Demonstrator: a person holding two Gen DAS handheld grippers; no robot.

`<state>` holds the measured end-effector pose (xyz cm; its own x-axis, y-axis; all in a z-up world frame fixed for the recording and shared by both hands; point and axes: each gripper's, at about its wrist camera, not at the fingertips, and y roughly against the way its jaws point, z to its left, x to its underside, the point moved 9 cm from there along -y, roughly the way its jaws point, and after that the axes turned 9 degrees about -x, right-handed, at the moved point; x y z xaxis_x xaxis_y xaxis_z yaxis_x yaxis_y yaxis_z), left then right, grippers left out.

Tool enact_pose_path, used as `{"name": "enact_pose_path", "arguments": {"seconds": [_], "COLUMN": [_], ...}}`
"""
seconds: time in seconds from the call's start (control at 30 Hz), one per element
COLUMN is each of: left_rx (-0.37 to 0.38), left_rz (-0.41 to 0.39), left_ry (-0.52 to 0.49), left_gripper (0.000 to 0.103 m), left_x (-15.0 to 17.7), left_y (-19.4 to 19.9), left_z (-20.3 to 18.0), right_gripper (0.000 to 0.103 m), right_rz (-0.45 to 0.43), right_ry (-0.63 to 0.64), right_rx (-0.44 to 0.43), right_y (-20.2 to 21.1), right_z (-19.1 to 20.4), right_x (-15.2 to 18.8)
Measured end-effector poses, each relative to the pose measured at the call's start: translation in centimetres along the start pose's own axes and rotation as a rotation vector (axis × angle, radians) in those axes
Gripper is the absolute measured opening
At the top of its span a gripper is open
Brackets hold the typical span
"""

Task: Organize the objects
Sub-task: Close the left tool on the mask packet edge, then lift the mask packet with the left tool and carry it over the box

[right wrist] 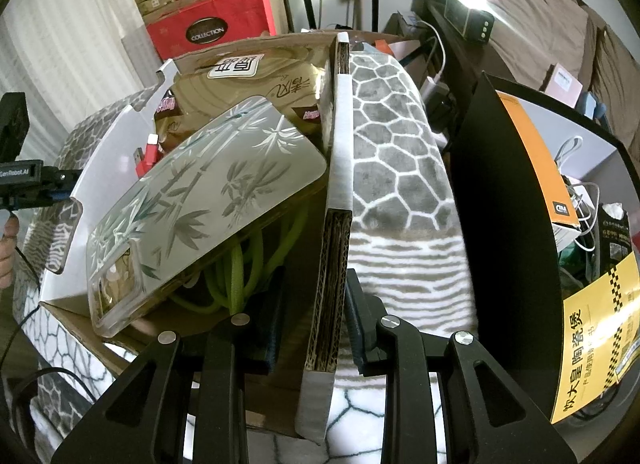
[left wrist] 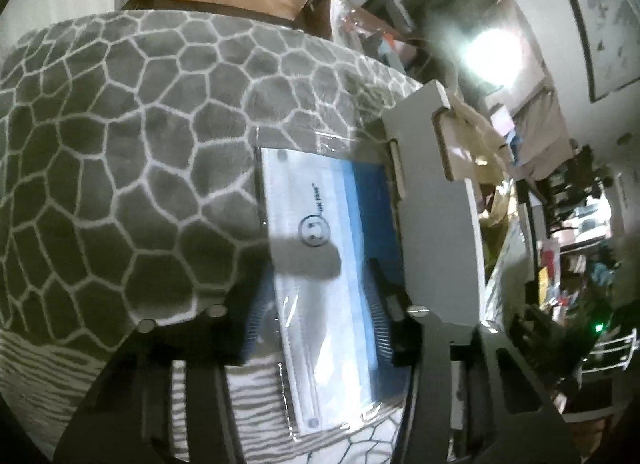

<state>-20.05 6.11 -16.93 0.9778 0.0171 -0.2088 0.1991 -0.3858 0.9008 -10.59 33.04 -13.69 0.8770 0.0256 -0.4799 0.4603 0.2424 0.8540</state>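
Note:
In the left wrist view my left gripper (left wrist: 316, 320) is shut on a clear packet of blue and white face masks (left wrist: 320, 248), held over the grey patterned blanket (left wrist: 120, 152) beside the white wall of the cardboard box (left wrist: 436, 200). In the right wrist view my right gripper (right wrist: 316, 316) is shut on the box's corrugated side wall (right wrist: 334, 232). The box holds a clear phone case with a bamboo print (right wrist: 208, 200), a green cable (right wrist: 240, 264), a red USB plug (right wrist: 148, 154) and a gold tissue pack (right wrist: 256, 76). The left gripper (right wrist: 24, 180) shows at the far left of that view.
A black and orange box (right wrist: 532, 200) stands close on the right of the cardboard box. A red gift bag (right wrist: 208, 28) and stacked cartons stand behind. The grey blanket (right wrist: 392, 136) lies under and around the box. Cluttered shelves (left wrist: 568, 224) fill the right.

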Motion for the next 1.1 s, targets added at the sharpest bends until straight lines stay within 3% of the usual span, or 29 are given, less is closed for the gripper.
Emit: {"name": "enact_pose_path", "arguments": {"seconds": [0.23,0.3,0.37,0.43,0.5,0.6,1.1], "left_rx": [0.160,0.189,0.210,0.196,0.163,0.133,0.222], "left_rz": [0.025,0.018,0.014,0.011,0.009,-0.004,-0.133], "left_ry": [0.074,0.086,0.087,0.077,0.060,0.054,0.042], "left_gripper": [0.025,0.036,0.037,0.037,0.017,0.009,0.005], "left_x": [-0.2,-0.3,-0.4,-0.4,-0.3,-0.2,-2.4], "left_y": [-0.2,0.2,0.4,0.4,0.4,0.6,8.3], "left_z": [-0.1,-0.2,-0.4,-0.5,-0.5,-0.6,-3.8], "right_gripper": [0.027,0.027,0.027,0.027,0.027,0.028,0.028], "right_rz": [0.001,0.001,0.001,0.002,0.002,0.002,0.002], "right_ry": [0.002,0.001,0.002,0.002,0.002,0.002,0.001], "right_rx": [0.001,0.001,0.002,0.003,0.005,0.004,0.004], "right_y": [-0.1,-0.1,-0.1,-0.2,-0.2,-0.2,-0.2], "right_z": [-0.1,-0.1,-0.2,-0.2,-0.2,-0.2,-0.3], "right_x": [0.0,0.0,-0.1,0.0,0.0,0.0,-0.1]}}
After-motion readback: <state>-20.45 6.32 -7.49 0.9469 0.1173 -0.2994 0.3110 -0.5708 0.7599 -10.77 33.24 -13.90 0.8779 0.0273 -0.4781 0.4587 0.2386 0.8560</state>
